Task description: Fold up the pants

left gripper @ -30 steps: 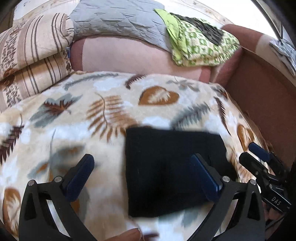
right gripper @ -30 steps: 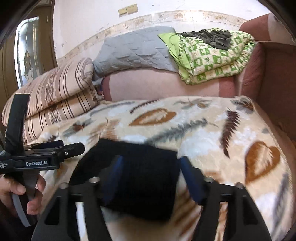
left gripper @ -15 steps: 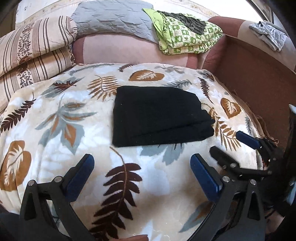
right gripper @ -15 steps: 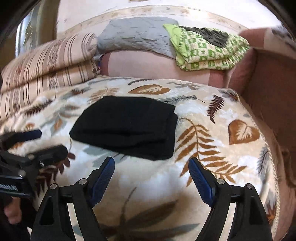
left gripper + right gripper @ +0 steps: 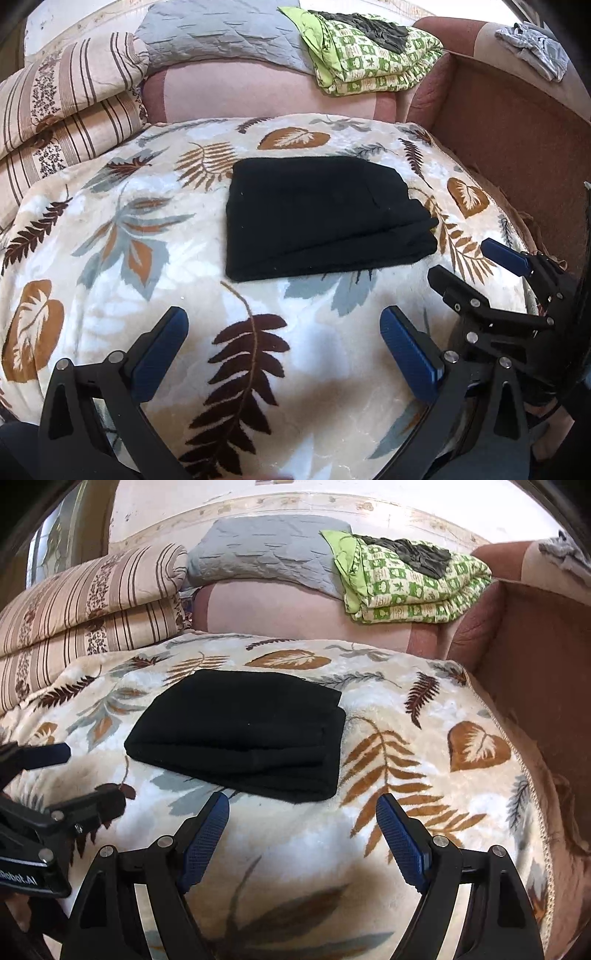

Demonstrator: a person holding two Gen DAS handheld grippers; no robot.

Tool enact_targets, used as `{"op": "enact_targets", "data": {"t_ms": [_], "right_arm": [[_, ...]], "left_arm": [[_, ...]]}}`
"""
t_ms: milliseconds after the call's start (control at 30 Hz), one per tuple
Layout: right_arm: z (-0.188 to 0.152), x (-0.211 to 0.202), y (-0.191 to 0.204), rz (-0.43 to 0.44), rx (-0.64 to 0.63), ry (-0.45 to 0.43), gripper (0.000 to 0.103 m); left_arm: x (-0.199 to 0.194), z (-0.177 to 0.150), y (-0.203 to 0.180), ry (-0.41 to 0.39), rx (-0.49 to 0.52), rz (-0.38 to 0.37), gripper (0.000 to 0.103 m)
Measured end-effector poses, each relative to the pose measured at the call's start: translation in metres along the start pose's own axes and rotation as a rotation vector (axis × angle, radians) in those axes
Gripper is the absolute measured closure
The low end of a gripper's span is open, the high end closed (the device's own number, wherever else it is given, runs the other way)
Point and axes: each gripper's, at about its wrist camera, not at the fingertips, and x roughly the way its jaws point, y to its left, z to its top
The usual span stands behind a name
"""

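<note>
Pants folded, both grippers off the cloth.
Left gripper point(image 5: 282, 347) and right gripper point(image 5: 303, 829) hang nearest, jaws spread, empty, short of the black pants point(image 5: 321, 216); pants lie mid-blanket point(image 5: 110, 288); beyond, green quilt point(image 5: 369, 55).

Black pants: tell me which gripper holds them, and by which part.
Neither. The left gripper and the right gripper are both open and empty, short of the black pants, which lie folded on the leaf-print blanket.
</note>
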Motion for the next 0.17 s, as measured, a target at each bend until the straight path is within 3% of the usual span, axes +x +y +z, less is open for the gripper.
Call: {"op": "enact_targets", "data": {"t_ms": [167], "right_arm": [[-0.0004, -0.0015, 0.0009, 0.003, 0.002, -0.006, 0.02]], "left_arm": [[-0.004, 0.0001, 0.0057, -0.031, -0.027, 0.017, 0.0]]}}
